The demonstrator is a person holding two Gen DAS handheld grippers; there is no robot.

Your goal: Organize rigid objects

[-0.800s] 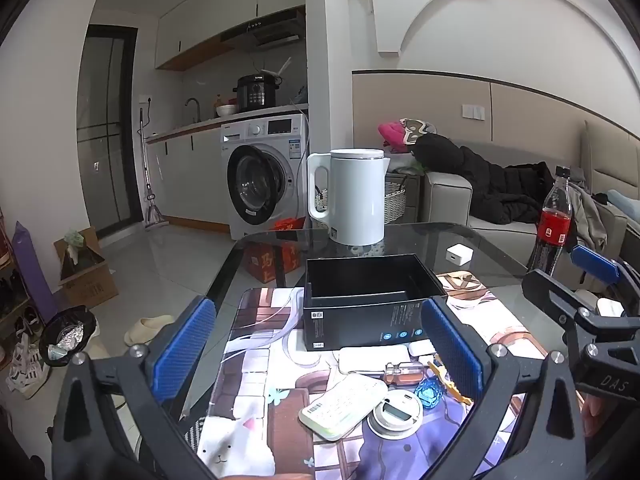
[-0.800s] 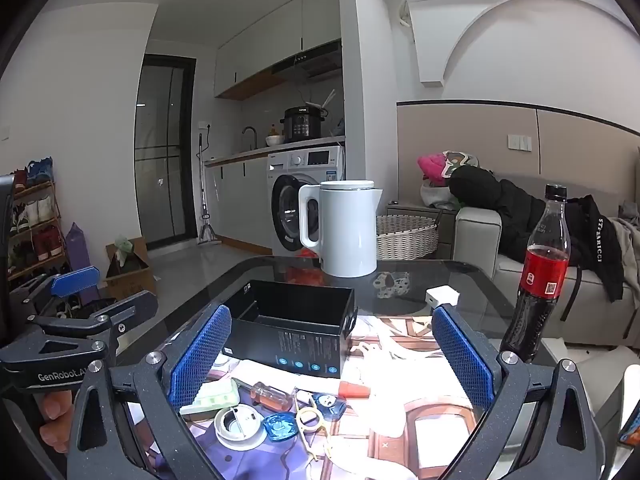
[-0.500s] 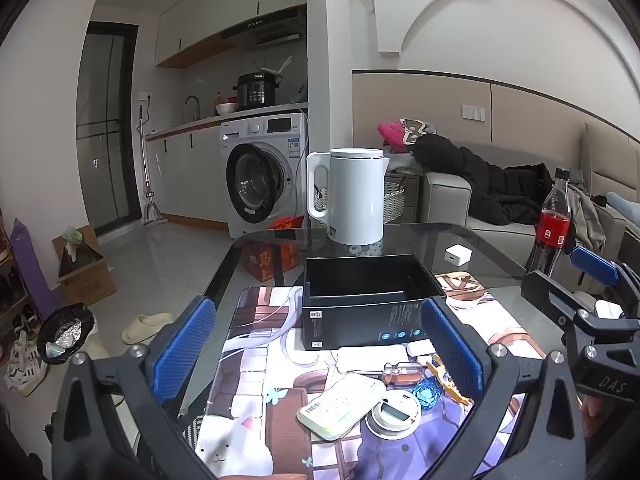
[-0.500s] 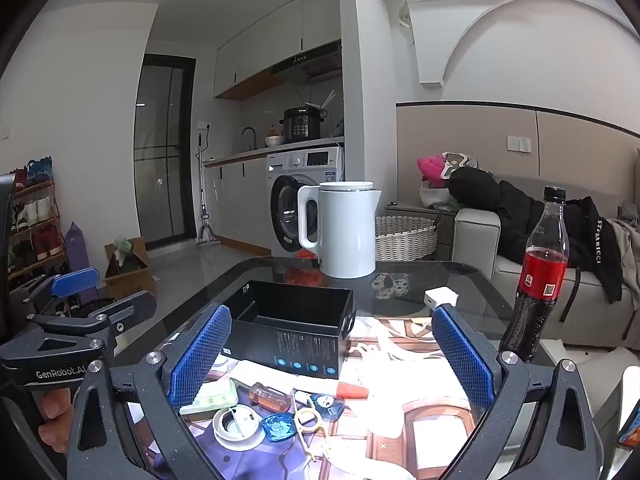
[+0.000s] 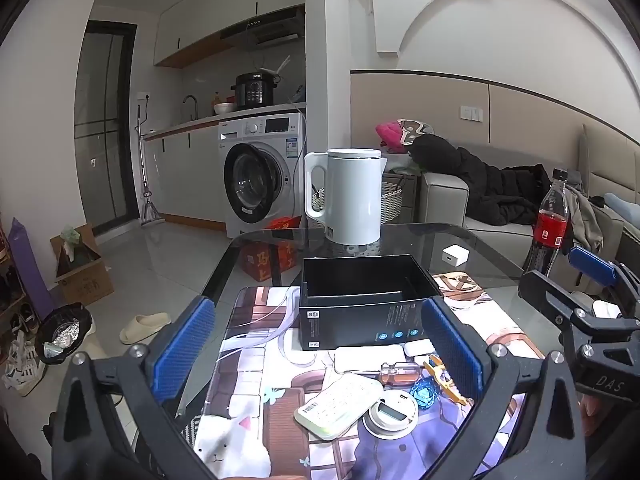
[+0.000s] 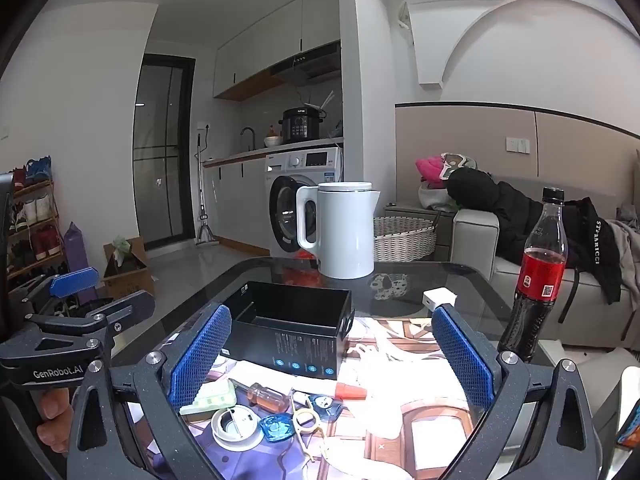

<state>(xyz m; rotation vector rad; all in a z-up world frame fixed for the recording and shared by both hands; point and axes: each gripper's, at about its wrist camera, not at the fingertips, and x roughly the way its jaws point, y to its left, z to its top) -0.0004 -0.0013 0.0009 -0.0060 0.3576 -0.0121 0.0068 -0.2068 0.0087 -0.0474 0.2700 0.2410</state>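
Note:
An open black box [image 5: 362, 300] stands empty on the patterned mat; it also shows in the right wrist view [image 6: 290, 328]. In front of it lie small items: a pale green-white case [image 5: 340, 404], a round white device [image 5: 390, 412], a small screwdriver [image 5: 400, 372], a blue gem-like piece [image 5: 425, 391] and a yellow keyring tool [image 6: 306, 420]. My left gripper [image 5: 320, 348] is open and empty above these items. My right gripper [image 6: 326, 360] is open and empty, to the right of the left one.
A white kettle [image 5: 346, 196] stands behind the box on the glass table [image 5: 480, 256]. A cola bottle [image 6: 536, 280] stands at the table's right edge. A small white charger cube [image 6: 438, 300] lies near the box. A sofa is behind on the right.
Both views have shifted very slightly. Both grippers stay open and nothing on the table has moved.

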